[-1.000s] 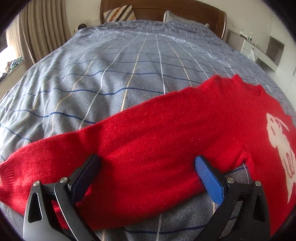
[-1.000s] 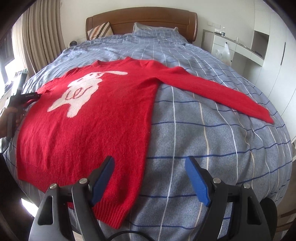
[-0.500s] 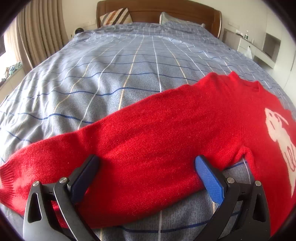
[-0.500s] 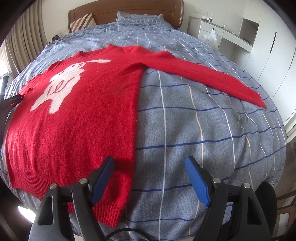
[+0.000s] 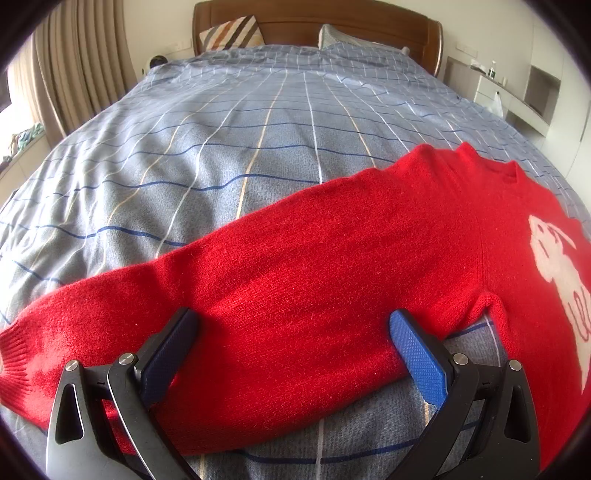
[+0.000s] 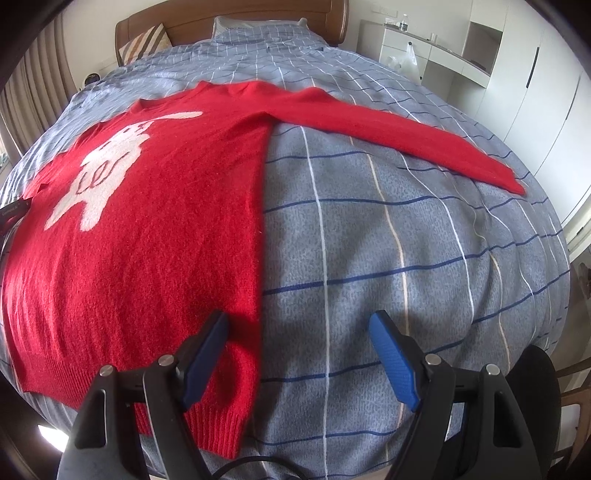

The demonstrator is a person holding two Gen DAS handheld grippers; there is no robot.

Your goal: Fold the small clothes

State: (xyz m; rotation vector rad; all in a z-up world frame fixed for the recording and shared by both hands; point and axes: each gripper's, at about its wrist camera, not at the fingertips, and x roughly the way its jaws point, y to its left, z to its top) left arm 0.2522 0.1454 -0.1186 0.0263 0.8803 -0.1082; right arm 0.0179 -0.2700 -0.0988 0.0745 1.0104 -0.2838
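A red knitted sweater (image 6: 155, 229) with a white animal figure (image 6: 107, 170) lies flat, face up, on a bed. One sleeve (image 5: 258, 295) stretches across the left wrist view, its ribbed cuff (image 5: 14, 354) at the left edge. My left gripper (image 5: 291, 343) hovers open over that sleeve, one finger on each side of it, pads not pressing. The other sleeve (image 6: 406, 129) reaches out to the right in the right wrist view. My right gripper (image 6: 299, 343) stands open above the sweater's lower right corner, near the ribbed hem (image 6: 218, 424).
The bed is covered by a blue-grey checked quilt (image 6: 406, 258), with pillows (image 5: 232, 33) and a wooden headboard (image 5: 314, 18) at the far end. Curtains (image 5: 74, 66) hang on the left. White shelves and cupboards (image 6: 480, 66) stand to the right.
The right wrist view has swung and rolled, so the sweater's hem corner now sits nearer under the right gripper. The left gripper stays over the sleeve, still open.
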